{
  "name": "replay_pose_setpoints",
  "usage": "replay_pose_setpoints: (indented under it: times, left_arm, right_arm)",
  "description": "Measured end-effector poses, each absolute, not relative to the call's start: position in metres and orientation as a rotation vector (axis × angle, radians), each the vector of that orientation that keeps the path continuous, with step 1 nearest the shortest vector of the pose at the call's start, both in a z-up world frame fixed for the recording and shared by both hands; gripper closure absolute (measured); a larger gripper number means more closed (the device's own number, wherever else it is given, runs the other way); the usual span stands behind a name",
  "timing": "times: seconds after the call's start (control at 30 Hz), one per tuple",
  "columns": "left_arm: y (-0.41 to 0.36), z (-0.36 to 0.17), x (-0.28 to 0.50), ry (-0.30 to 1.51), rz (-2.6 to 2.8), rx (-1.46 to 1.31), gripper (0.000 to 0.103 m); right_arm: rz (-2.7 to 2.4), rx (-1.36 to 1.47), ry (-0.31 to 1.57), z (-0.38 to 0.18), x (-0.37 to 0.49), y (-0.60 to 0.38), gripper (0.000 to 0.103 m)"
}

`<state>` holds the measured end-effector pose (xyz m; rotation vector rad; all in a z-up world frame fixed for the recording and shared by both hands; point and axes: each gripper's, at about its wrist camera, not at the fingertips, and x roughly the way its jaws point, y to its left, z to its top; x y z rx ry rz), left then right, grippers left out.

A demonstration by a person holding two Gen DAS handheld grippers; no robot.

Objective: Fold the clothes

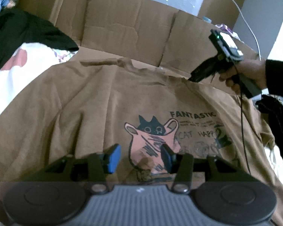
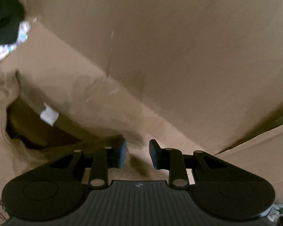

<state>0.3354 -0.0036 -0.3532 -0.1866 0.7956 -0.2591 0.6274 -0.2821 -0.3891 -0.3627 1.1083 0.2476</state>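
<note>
A brown T-shirt (image 1: 103,103) lies spread out flat, front up, with a printed cat in a pink bag (image 1: 152,137) and the words "FANTASTIC" and "CAT HAPPY" on its chest. Its collar (image 1: 134,66) points away toward a creased sheet of cardboard (image 1: 122,24) that stands behind it. The surface under the shirt is hidden, so I cannot tell what it rests on. To the shirt's left lie a black garment (image 1: 18,30) and a white patterned cloth (image 1: 13,71).

The left claw (image 1: 139,158) hovers over the lower chest print, its 2 blue-padded fingers (image 1: 113,158) standing about half apart with nothing between them.

The right claw (image 2: 137,154), held in a hand (image 1: 245,73) with a dark sleeve, is tipped down at the shirt's far right shoulder by the collar. Its fingers are partly apart and grip nothing; brown cloth lies just beneath them. A white label (image 2: 49,115) shows inside the neck opening.
</note>
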Motion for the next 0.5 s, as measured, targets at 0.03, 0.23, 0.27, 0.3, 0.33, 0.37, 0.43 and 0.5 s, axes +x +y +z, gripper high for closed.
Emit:
replay_pose_setpoints:
  times: [0.03,0.23,0.27,0.3,0.33,0.37,0.43,0.5]
  left_arm:
    - [-0.002,-0.354,0.336,0.798,-0.257,-0.193,0.053]
    - [0.000,-0.354,0.337,0.805,-0.262,-0.210,0.053]
    - [0.001,-0.354,0.337,0.806,-0.263,-0.211,0.053]
    - [0.001,-0.354,0.337,0.806,-0.264,-0.213,0.053]
    - [0.001,-0.354,0.337,0.807,-0.265,-0.215,0.053]
    - [0.001,-0.354,0.337,0.808,-0.265,-0.217,0.053]
    - [0.002,-0.353,0.337,0.809,-0.266,-0.223,0.053]
    - [0.004,-0.353,0.337,0.808,-0.264,-0.233,0.053]
  right_arm:
    - [0.243,-0.374,1.091,-0.390,0.625,-0.280,0.067]
    - [0.305,-0.384,1.113,-0.394,0.626,-0.271,0.101]
    - [0.321,-0.405,1.119,-0.394,0.625,-0.268,0.101]
    - [0.325,-0.433,1.117,-0.395,0.624,-0.265,0.102]
    - [0.326,-0.451,1.116,-0.395,0.625,-0.262,0.103]
    - [0.321,-0.453,1.112,-0.394,0.626,-0.262,0.103]
    - [0.305,-0.450,1.083,-0.390,0.626,-0.264,0.103]
    - [0.273,-0.442,1.032,-0.385,0.628,-0.266,0.103]
